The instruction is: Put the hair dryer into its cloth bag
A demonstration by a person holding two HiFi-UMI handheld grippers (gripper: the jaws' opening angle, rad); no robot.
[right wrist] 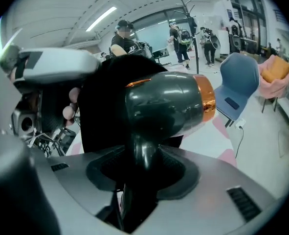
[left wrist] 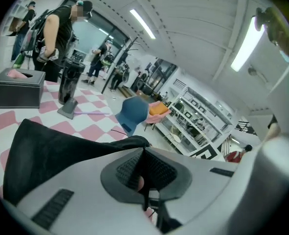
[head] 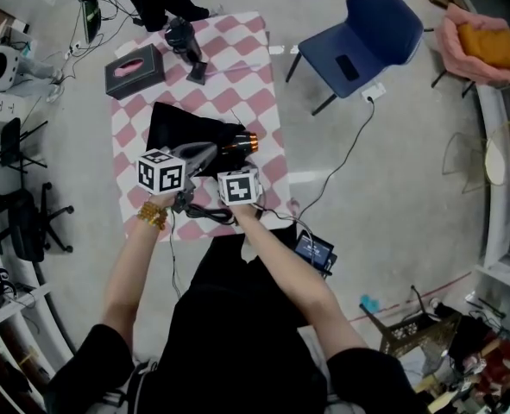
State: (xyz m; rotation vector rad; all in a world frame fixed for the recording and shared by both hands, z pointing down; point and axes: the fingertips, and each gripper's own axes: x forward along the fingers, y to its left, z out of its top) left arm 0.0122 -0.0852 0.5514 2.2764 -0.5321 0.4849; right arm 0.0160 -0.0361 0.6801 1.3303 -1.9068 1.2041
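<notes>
R gripper (right wrist: pixel 143 156) is clamped on hair dryer (head: pixel 236 145) handle, barrel laid across frame w/ orange end away from cloth bag (head: pixel 173 128), whose edge is pinched by L gripper (left wrist: pixel 144 154) at left.

Grey floor (head: pixel 393 188), pink-and-white checkered table (head: pixel 263 102), a blue chair (head: pixel 375 28) and pink armchair (head: pixel 479 46) nearby, long strip lights (left wrist: pixel 143 23) overhead, shelving (left wrist: pixel 198 116) out back.

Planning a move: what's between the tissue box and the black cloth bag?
Nothing but bare checked tablecloth between the tissue box and the cloth bag; the head view shows it.
</notes>
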